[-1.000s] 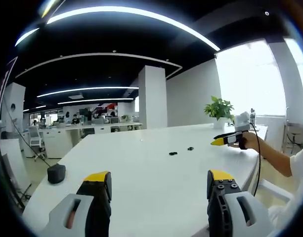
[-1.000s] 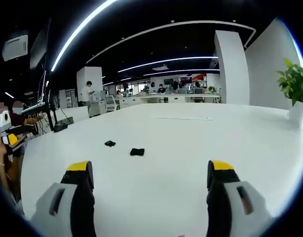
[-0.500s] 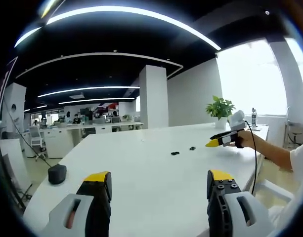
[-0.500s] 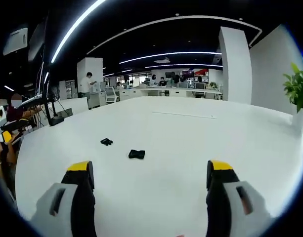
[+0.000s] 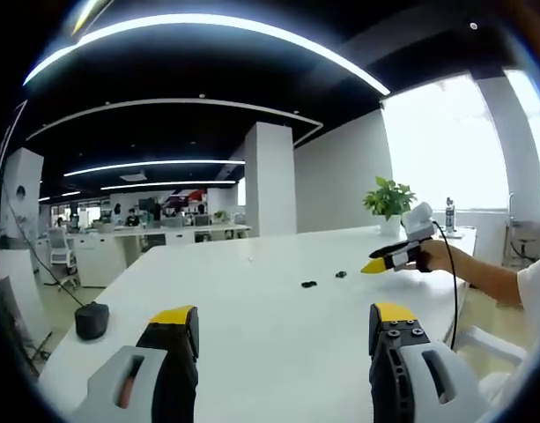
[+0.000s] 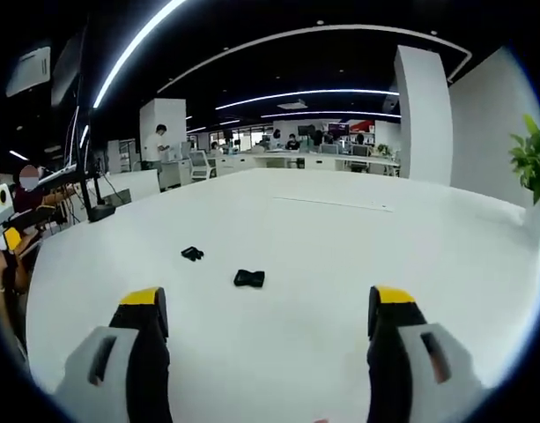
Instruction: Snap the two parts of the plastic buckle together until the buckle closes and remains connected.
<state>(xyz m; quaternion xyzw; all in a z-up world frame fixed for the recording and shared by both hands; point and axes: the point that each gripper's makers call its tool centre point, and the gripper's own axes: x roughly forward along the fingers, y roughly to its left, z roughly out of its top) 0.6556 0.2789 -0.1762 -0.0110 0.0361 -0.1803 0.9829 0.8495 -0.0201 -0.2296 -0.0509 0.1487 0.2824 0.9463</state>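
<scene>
Both my left gripper [image 5: 285,328] and right gripper [image 6: 268,310] gape wide, empty, above the desk [image 6: 358,256]; two buckle parts [image 6: 249,278] lie apart.

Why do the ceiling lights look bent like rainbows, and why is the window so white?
In both the left gripper view and the right gripper view, the fisheye lens curves the ceiling light strips into arcs. In the left gripper view, the window is washed out white by daylight. The two small black buckle parts on the white table look sharp enough, with little shadow.
</scene>
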